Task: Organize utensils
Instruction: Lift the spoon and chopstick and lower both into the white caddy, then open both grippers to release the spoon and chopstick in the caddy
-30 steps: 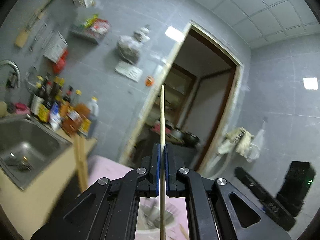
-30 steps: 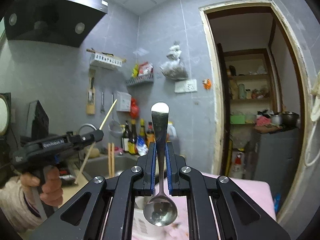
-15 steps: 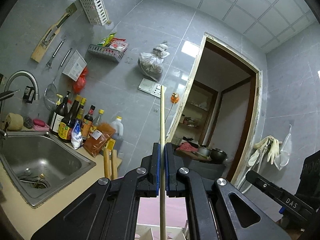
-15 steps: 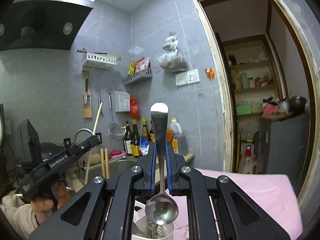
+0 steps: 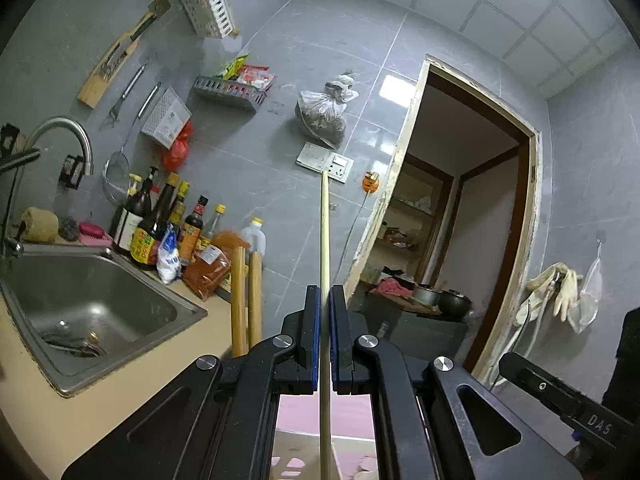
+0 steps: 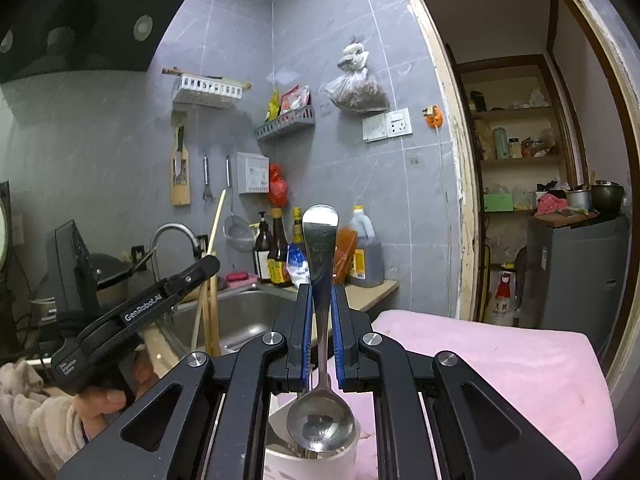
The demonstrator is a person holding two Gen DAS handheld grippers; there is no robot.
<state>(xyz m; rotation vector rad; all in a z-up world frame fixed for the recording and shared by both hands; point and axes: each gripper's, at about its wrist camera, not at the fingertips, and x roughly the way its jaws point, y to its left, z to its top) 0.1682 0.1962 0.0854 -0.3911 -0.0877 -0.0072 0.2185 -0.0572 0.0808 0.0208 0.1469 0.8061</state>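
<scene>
Home kitchen, steel sink (image 5: 96, 312), sauce bottles (image 5: 160, 220), range hood (image 6: 88, 16)

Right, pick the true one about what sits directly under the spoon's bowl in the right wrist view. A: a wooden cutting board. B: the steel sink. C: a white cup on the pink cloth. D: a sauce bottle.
C: the metal spoon, clamped handle-up by the right gripper, hangs with its bowl at the rim of the white cup, which stands on the pink cloth.
</scene>
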